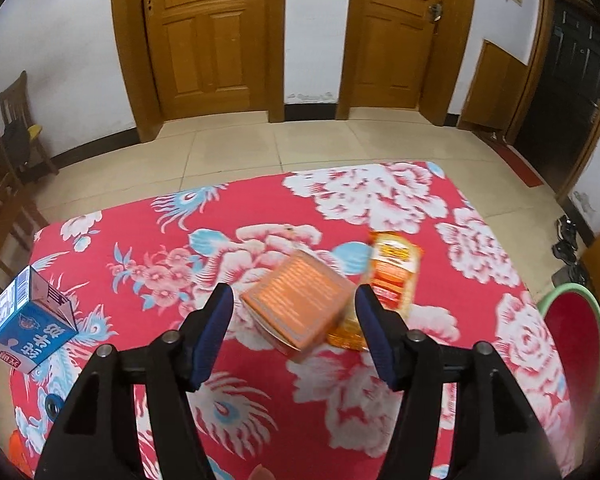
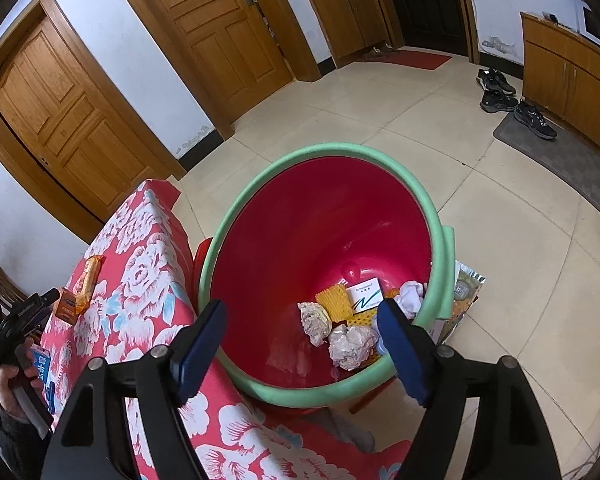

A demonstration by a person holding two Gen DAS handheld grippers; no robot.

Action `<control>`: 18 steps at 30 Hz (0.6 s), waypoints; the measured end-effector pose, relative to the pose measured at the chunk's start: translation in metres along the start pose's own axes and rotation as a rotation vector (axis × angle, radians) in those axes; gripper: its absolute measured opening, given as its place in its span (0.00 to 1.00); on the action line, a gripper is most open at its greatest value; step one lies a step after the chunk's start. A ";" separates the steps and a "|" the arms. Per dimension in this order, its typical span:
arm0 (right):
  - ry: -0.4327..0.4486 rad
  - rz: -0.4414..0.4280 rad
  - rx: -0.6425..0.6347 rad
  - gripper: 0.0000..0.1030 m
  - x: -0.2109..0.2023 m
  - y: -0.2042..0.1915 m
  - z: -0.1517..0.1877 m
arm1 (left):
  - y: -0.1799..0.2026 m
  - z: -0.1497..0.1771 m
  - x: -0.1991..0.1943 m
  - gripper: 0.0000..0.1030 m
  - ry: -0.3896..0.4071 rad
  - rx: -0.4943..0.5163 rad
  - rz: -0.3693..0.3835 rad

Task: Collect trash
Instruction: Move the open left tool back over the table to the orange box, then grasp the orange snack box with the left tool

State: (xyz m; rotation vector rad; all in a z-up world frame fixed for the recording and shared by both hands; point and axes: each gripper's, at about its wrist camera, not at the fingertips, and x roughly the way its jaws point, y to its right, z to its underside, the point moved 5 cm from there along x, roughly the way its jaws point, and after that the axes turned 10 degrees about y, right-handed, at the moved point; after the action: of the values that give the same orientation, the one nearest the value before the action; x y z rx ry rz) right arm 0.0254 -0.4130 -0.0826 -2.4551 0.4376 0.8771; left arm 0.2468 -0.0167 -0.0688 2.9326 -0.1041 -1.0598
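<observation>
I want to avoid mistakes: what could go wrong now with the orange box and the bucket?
The orange box overlaps the orange snack packet, so the open left tool might catch both or push the packet away. The blue carton sits at the table's edge and could be knocked off. The red bucket stands beside the table, so a short toss could miss.

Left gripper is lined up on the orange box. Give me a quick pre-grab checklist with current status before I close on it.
1. left gripper jaws open: ok.
2. orange box between the fingers: ok, though blurred.
3. Pads touching the box: cannot tell.
4. orange wrapper clear of the grip: not ok, it lies against the box's far side.
5. right gripper open, nothing held, above the bin: ok.
6. Room in the bin: ok, trash covers only its bottom.
</observation>
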 end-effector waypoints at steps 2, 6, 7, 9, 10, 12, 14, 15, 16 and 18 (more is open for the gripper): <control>-0.003 0.002 -0.002 0.77 0.001 -0.001 0.001 | -0.002 0.000 0.005 0.66 -0.001 0.000 0.001; -0.006 0.009 -0.008 0.78 0.001 -0.004 0.001 | -0.003 0.002 0.014 0.67 -0.021 0.005 0.010; -0.006 0.009 -0.009 0.78 0.001 -0.004 0.001 | -0.003 0.003 0.016 0.67 -0.026 0.003 0.015; -0.009 0.012 -0.011 0.78 0.002 -0.005 0.001 | -0.002 0.006 0.020 0.67 -0.039 -0.004 0.025; -0.010 0.013 -0.013 0.78 0.002 -0.006 0.001 | -0.003 0.007 0.022 0.67 -0.043 -0.010 0.028; -0.013 0.013 -0.019 0.78 0.003 -0.007 0.001 | -0.005 0.010 0.024 0.67 -0.052 -0.029 0.032; -0.012 0.011 -0.029 0.78 0.002 -0.010 0.000 | -0.008 0.012 0.026 0.64 -0.063 -0.060 0.037; -0.012 0.008 -0.033 0.78 0.002 -0.012 0.000 | -0.009 0.013 0.026 0.60 -0.068 -0.066 0.038; -0.011 0.004 -0.036 0.78 0.003 -0.014 -0.001 | -0.010 0.014 0.026 0.59 -0.072 -0.067 0.042; -0.011 -0.002 -0.044 0.78 0.003 -0.019 -0.002 | -0.011 0.014 0.024 0.58 -0.066 -0.065 0.038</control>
State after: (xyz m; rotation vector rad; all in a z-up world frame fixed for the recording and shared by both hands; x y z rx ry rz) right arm 0.0370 -0.3984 -0.0770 -2.4896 0.4155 0.9079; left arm 0.2566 -0.0078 -0.0948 2.8271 -0.1238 -1.1322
